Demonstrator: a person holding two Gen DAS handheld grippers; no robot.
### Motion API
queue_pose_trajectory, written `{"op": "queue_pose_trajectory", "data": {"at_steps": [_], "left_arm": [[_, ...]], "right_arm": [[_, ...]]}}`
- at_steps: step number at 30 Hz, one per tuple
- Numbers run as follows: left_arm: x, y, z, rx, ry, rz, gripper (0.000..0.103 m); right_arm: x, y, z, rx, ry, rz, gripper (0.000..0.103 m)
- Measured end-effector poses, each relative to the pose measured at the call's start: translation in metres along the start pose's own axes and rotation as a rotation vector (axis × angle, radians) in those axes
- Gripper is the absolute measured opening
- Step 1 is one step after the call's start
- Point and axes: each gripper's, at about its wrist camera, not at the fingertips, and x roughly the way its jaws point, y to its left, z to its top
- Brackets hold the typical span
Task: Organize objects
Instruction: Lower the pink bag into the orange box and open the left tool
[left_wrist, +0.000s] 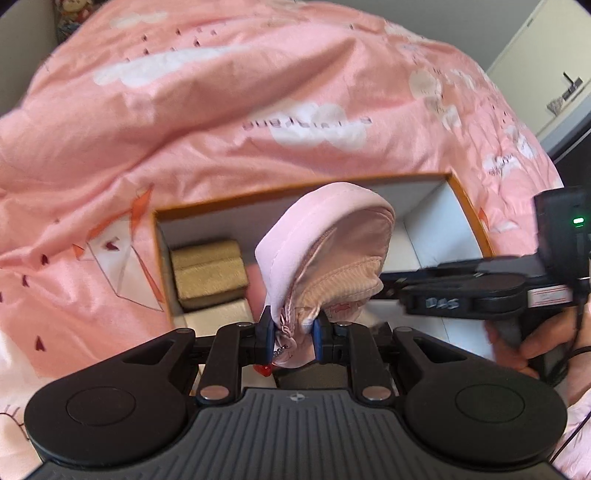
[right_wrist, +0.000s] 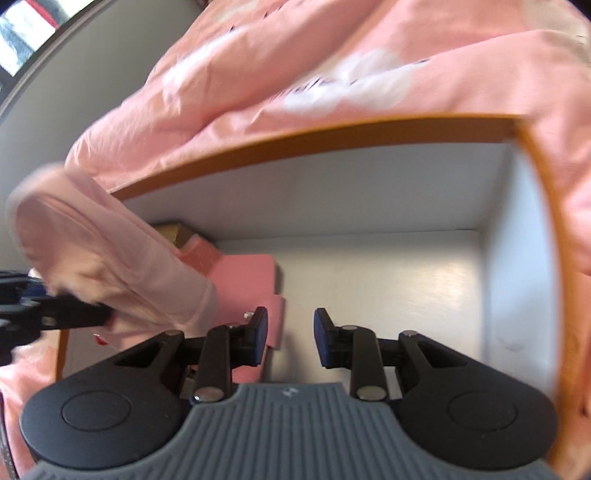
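**Pouch hangs over the box**

The left hand-held gripper (left_wrist: 293, 334) is clamped on a pink pouch (left_wrist: 325, 254), held above the orange-rimmed box (left_wrist: 469, 206) on the bed. The right hand-held gripper (right_wrist: 290, 338), jaws apart and empty, points into the box's bare floor beside it.

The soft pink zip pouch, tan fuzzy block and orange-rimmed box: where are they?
Soft pink zip pouch (left_wrist: 325, 240), left wrist view, padded side.
Tan fuzzy block (left_wrist: 208, 271), left wrist view, top face.
Orange-rimmed box (right_wrist: 314, 134), right wrist view, far rim.
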Motion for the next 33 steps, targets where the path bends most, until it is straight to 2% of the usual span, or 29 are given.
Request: {"op": "queue_pose_trajectory", "data": {"at_steps": [4, 7, 10, 13, 19, 23, 25, 27, 33], "left_arm": [[0.025, 0.003, 0.003, -0.020, 0.100, -0.044, 0.022], [0.040, 0.003, 0.002, -0.005, 0.165, -0.039, 0.023], [0.049, 0.006, 0.005, -0.010, 0.190, -0.031, 0.027], [0.049, 0.010, 0.008, -0.019, 0.163, -0.010, 0.032], [0.050, 0.009, 0.005, 0.013, 0.073, 0.017, 0.034], [0.046, 0.005, -0.004, 0.052, 0.002, 0.039, 0.037], [0.046, 0.004, -0.006, 0.070, -0.007, 0.046, 0.037], [0.046, 0.003, -0.009, 0.070, 0.006, 0.055, 0.031], [0.052, 0.000, -0.015, 0.062, 0.005, 0.105, 0.029]], "right_arm": [[-0.024, -0.001, -0.008, -0.017, -0.039, 0.005, 0.030], [-0.032, 0.001, -0.011, -0.034, -0.056, 0.027, 0.031], [-0.030, 0.005, -0.010, -0.039, -0.070, 0.060, 0.033], [-0.024, 0.008, -0.012, -0.037, -0.067, 0.084, 0.036], [-0.004, 0.008, -0.012, -0.010, -0.048, 0.103, 0.035], [0.003, 0.005, -0.013, 0.037, -0.017, 0.124, 0.028], [0.002, 0.005, -0.013, 0.042, -0.009, 0.128, 0.026], [0.002, 0.006, -0.013, 0.033, 0.000, 0.132, 0.025], [0.007, 0.013, -0.012, 0.011, 0.019, 0.134, 0.022]]}}
